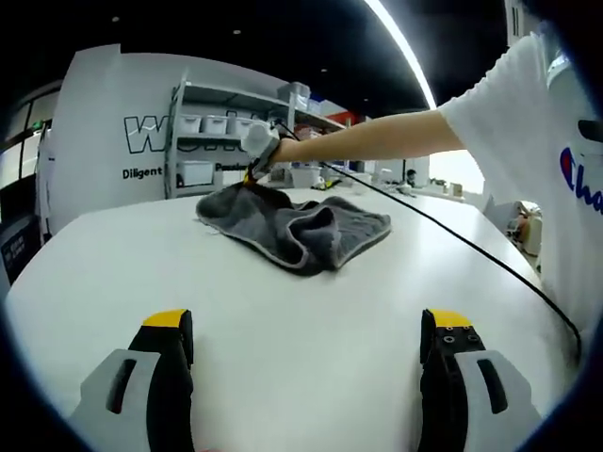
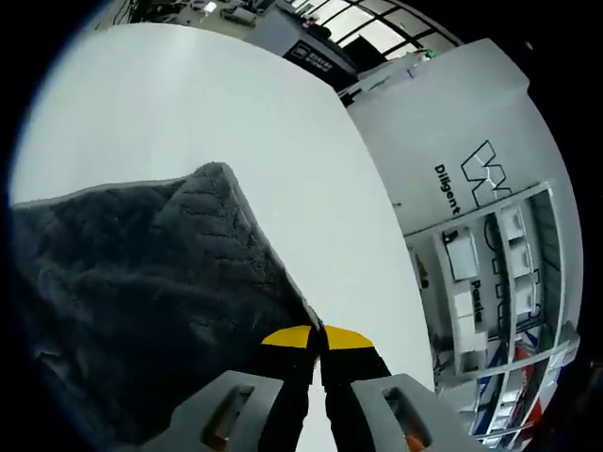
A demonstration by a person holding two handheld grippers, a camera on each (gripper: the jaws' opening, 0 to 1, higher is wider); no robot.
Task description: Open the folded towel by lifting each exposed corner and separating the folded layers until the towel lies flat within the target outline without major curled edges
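A dark grey towel (image 1: 297,226) lies rumpled and partly folded on the white table (image 1: 283,320), toward the far side. My left gripper (image 1: 306,330) hangs open over the near part of the table, well short of the towel, with nothing between its yellow-tipped jaws. The right gripper (image 1: 252,174), held by a person's outstretched arm, pinches the towel's far left corner. In the right gripper view the right gripper (image 2: 317,337) is shut on the edge of the towel (image 2: 141,292), which spreads out to the left over the table (image 2: 188,104).
A black cable (image 1: 452,240) trails from the right gripper across the table toward the person in a white shirt (image 1: 556,141) at the right. Shelves with bins (image 1: 217,132) stand behind the table by a white wall with lettering.
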